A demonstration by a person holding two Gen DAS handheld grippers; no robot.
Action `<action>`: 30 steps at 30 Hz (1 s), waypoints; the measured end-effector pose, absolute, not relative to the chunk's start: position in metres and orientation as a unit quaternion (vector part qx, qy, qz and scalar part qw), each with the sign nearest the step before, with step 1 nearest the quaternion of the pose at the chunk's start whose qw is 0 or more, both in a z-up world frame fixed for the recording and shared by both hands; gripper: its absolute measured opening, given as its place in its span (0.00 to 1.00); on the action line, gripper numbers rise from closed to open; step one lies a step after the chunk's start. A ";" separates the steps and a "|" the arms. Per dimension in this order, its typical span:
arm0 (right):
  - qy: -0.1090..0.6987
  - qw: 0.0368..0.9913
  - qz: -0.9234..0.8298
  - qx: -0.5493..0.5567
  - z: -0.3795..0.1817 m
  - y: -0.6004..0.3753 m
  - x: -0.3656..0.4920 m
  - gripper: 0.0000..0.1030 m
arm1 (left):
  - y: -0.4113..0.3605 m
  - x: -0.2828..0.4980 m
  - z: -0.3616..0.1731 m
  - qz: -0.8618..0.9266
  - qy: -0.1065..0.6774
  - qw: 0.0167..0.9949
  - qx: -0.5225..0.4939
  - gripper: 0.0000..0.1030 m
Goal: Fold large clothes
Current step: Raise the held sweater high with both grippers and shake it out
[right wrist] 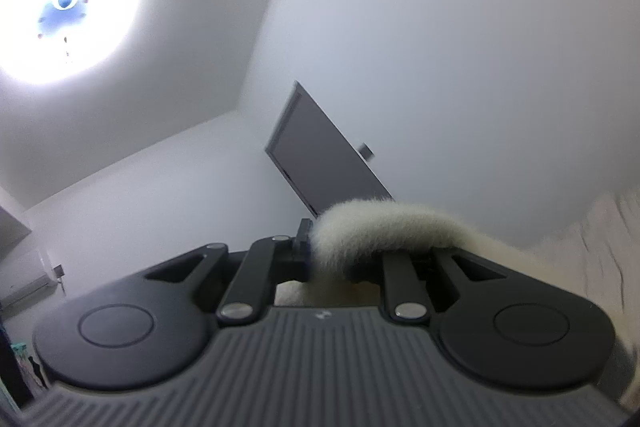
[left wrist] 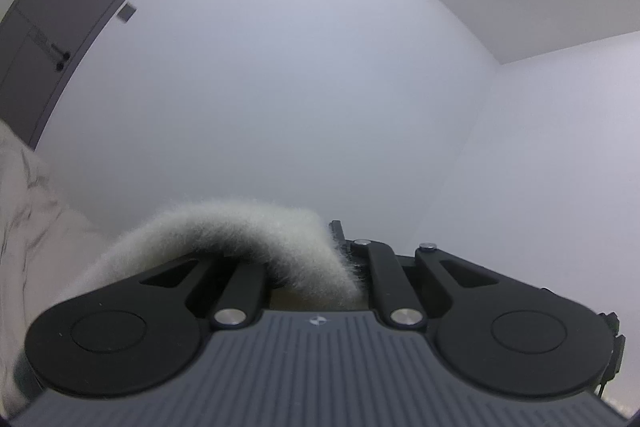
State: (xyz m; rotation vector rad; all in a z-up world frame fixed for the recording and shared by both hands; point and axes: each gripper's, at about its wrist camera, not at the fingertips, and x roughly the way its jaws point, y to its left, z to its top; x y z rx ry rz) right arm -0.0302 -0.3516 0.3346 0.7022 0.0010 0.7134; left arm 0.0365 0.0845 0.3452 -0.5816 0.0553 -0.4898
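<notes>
Left gripper (left wrist: 338, 251) is clamped on a fuzzy white hem (left wrist: 240, 227), and your right gripper (right wrist: 310, 247) is pinched shut on the same pale garment (right wrist: 384, 227), each near one end of the edge. Both tools sit high and aim at walls and ceiling, so you've got the garment hanging in the air between your hands, most of it below both views. That reads as a lift to let the fabric drop straight before a fold; you hold by the edge so its weight pulls the creases out. Cloth drapes away over the left linkage in the left view and over the right linkage in the right view. No table or bed shows anywhere, so where you'll lay it down can't be told. Around you, plain white walls, a grey door (left wrist: 60, 27), a small wall switch (left wrist: 127, 13), a glaring ceiling lamp (right wrist: 64, 5), and an air conditioner (right wrist: 24, 283) low on the left.
</notes>
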 end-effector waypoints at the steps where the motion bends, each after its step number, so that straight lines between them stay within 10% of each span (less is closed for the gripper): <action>1: -0.007 0.879 0.343 0.330 0.348 -0.351 -0.032 0.18 | 0.084 0.036 0.360 -0.240 0.023 0.928 -0.284 0.11; 12: -0.003 0.901 0.287 0.325 0.387 -0.349 0.053 0.18 | 0.064 0.123 0.366 -0.214 0.056 0.941 -0.255 0.15; 30: 0.259 0.881 0.165 0.359 0.054 -0.312 0.493 0.19 | 0.068 0.522 0.006 -0.122 0.291 0.902 -0.294 0.15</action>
